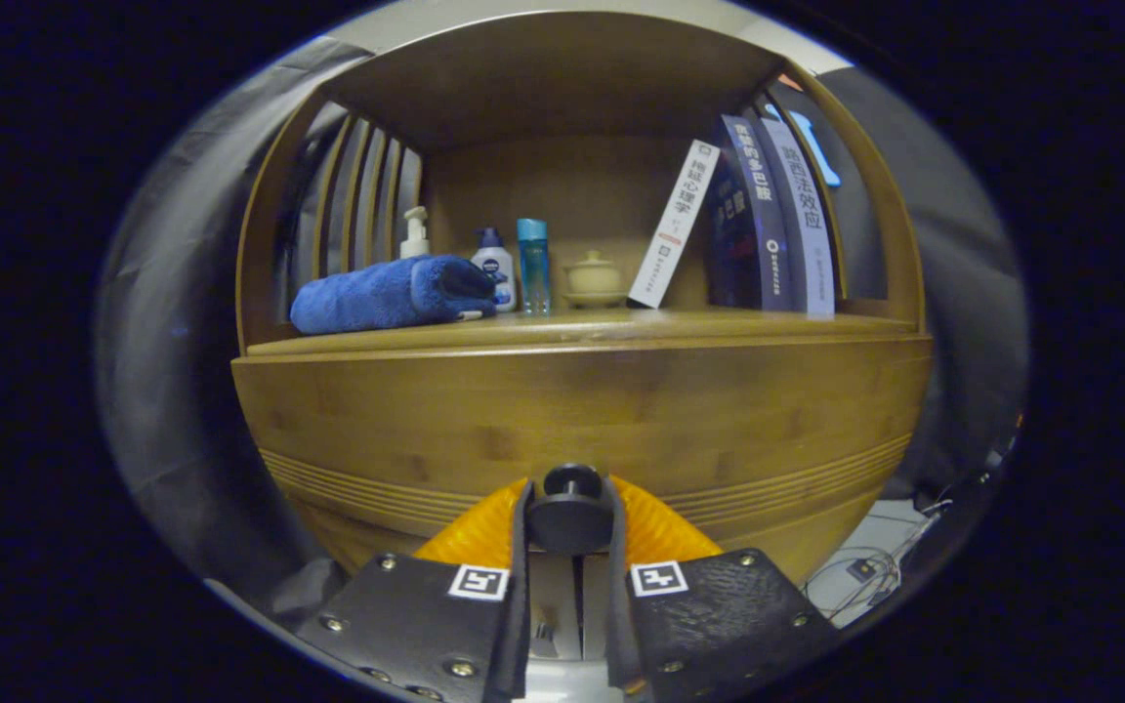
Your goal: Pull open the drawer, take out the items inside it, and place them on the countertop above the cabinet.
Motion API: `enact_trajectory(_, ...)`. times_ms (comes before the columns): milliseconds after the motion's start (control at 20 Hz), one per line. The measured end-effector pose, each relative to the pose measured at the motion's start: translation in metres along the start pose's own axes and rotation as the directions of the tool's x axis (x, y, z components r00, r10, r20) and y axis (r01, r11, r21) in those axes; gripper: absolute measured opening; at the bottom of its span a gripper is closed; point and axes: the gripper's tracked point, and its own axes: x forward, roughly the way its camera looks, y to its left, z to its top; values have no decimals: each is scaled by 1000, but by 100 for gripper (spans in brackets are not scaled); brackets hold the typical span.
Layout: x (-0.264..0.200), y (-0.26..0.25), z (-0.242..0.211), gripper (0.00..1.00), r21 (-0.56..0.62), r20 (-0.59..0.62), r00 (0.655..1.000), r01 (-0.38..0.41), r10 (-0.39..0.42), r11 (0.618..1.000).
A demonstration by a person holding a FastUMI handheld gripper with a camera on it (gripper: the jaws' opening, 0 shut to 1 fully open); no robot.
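Note:
A wooden cabinet fills the view, with its drawer front (572,410) right ahead of me. A round dark knob (570,508) sticks out of the drawer front, low in the middle. My gripper (570,522) is shut on this knob, one finger pressing on each side of it. The countertop (582,327) above the drawer carries a folded blue towel (387,293) on the left. The inside of the drawer is hidden.
On the countertop stand a white pump bottle (414,234), a small white bottle (494,268), a blue bottle (533,264), a lidded ceramic cup (594,278) and several leaning books (768,225). Cables (865,571) lie on the floor at the lower right.

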Motion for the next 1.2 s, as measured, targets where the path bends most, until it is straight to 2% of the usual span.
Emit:
enact_trajectory(100,-10,-2,0,31,-23,-3,1000,30,-30,999)
enact_trajectory(200,-38,-4,-6,31,-45,-11,999,41,-41,998)
enact_trajectory(600,-125,-2,-24,31,-49,-37,999,28,-30,998)
enact_trajectory(850,-154,-7,-38,31,-70,-72,996,37,-42,997)
enact_trajectory(1200,-179,3,-42,31,-105,-68,998,9,-16,994)
